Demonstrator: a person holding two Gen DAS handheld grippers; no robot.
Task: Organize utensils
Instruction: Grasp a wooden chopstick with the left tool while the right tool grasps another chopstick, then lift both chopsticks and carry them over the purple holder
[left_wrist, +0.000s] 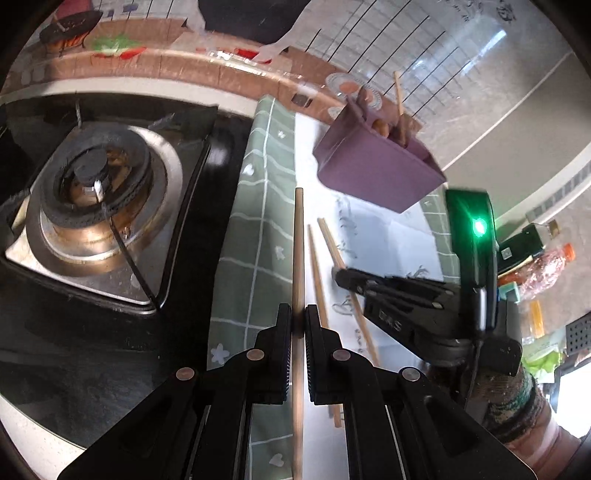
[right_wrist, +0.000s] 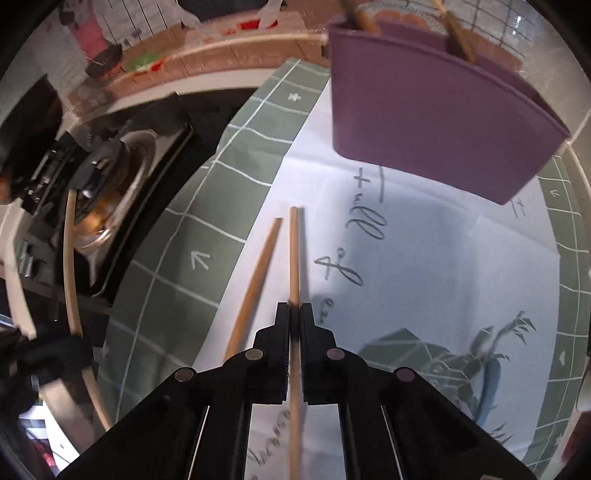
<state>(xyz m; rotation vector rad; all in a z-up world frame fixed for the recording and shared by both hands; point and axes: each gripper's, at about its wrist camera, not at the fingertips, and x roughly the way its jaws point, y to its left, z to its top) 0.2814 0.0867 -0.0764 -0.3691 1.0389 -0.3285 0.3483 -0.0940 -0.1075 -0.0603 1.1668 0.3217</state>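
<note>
Purple is the colour of the holder (right_wrist: 436, 110), a soft-looking box that stands at the far end of the white paper (right_wrist: 424, 280). A few sticks poke out of its top. The paper has dark writing on it and lies on a green mat (right_wrist: 184, 229) with white lines, and the mat covers the counter.

The left gripper (left_wrist: 298, 320) has its fingers closed tight on one wooden chopstick (left_wrist: 298, 251). That chopstick points toward the holder, and its tip stops short of the holder. It is lifted above the mat.

The right gripper (right_wrist: 294, 316) also has its fingers closed on a chopstick (right_wrist: 294, 254). This one points toward the holder too, with its far end over the paper, well short of the holder. Whether it is off the paper I cannot tell.

One more loose chopstick (right_wrist: 255, 284) lies on the paper just beside the right gripper, on the side away from the writing. It leans a little, so its far end comes close to the held one.

From the left camera, the right gripper (left_wrist: 343, 275) shows on the holder's near side, low over the paper.

A gas stove (left_wrist: 96, 206) sits beside the mat, on the side far from the holder.
</note>
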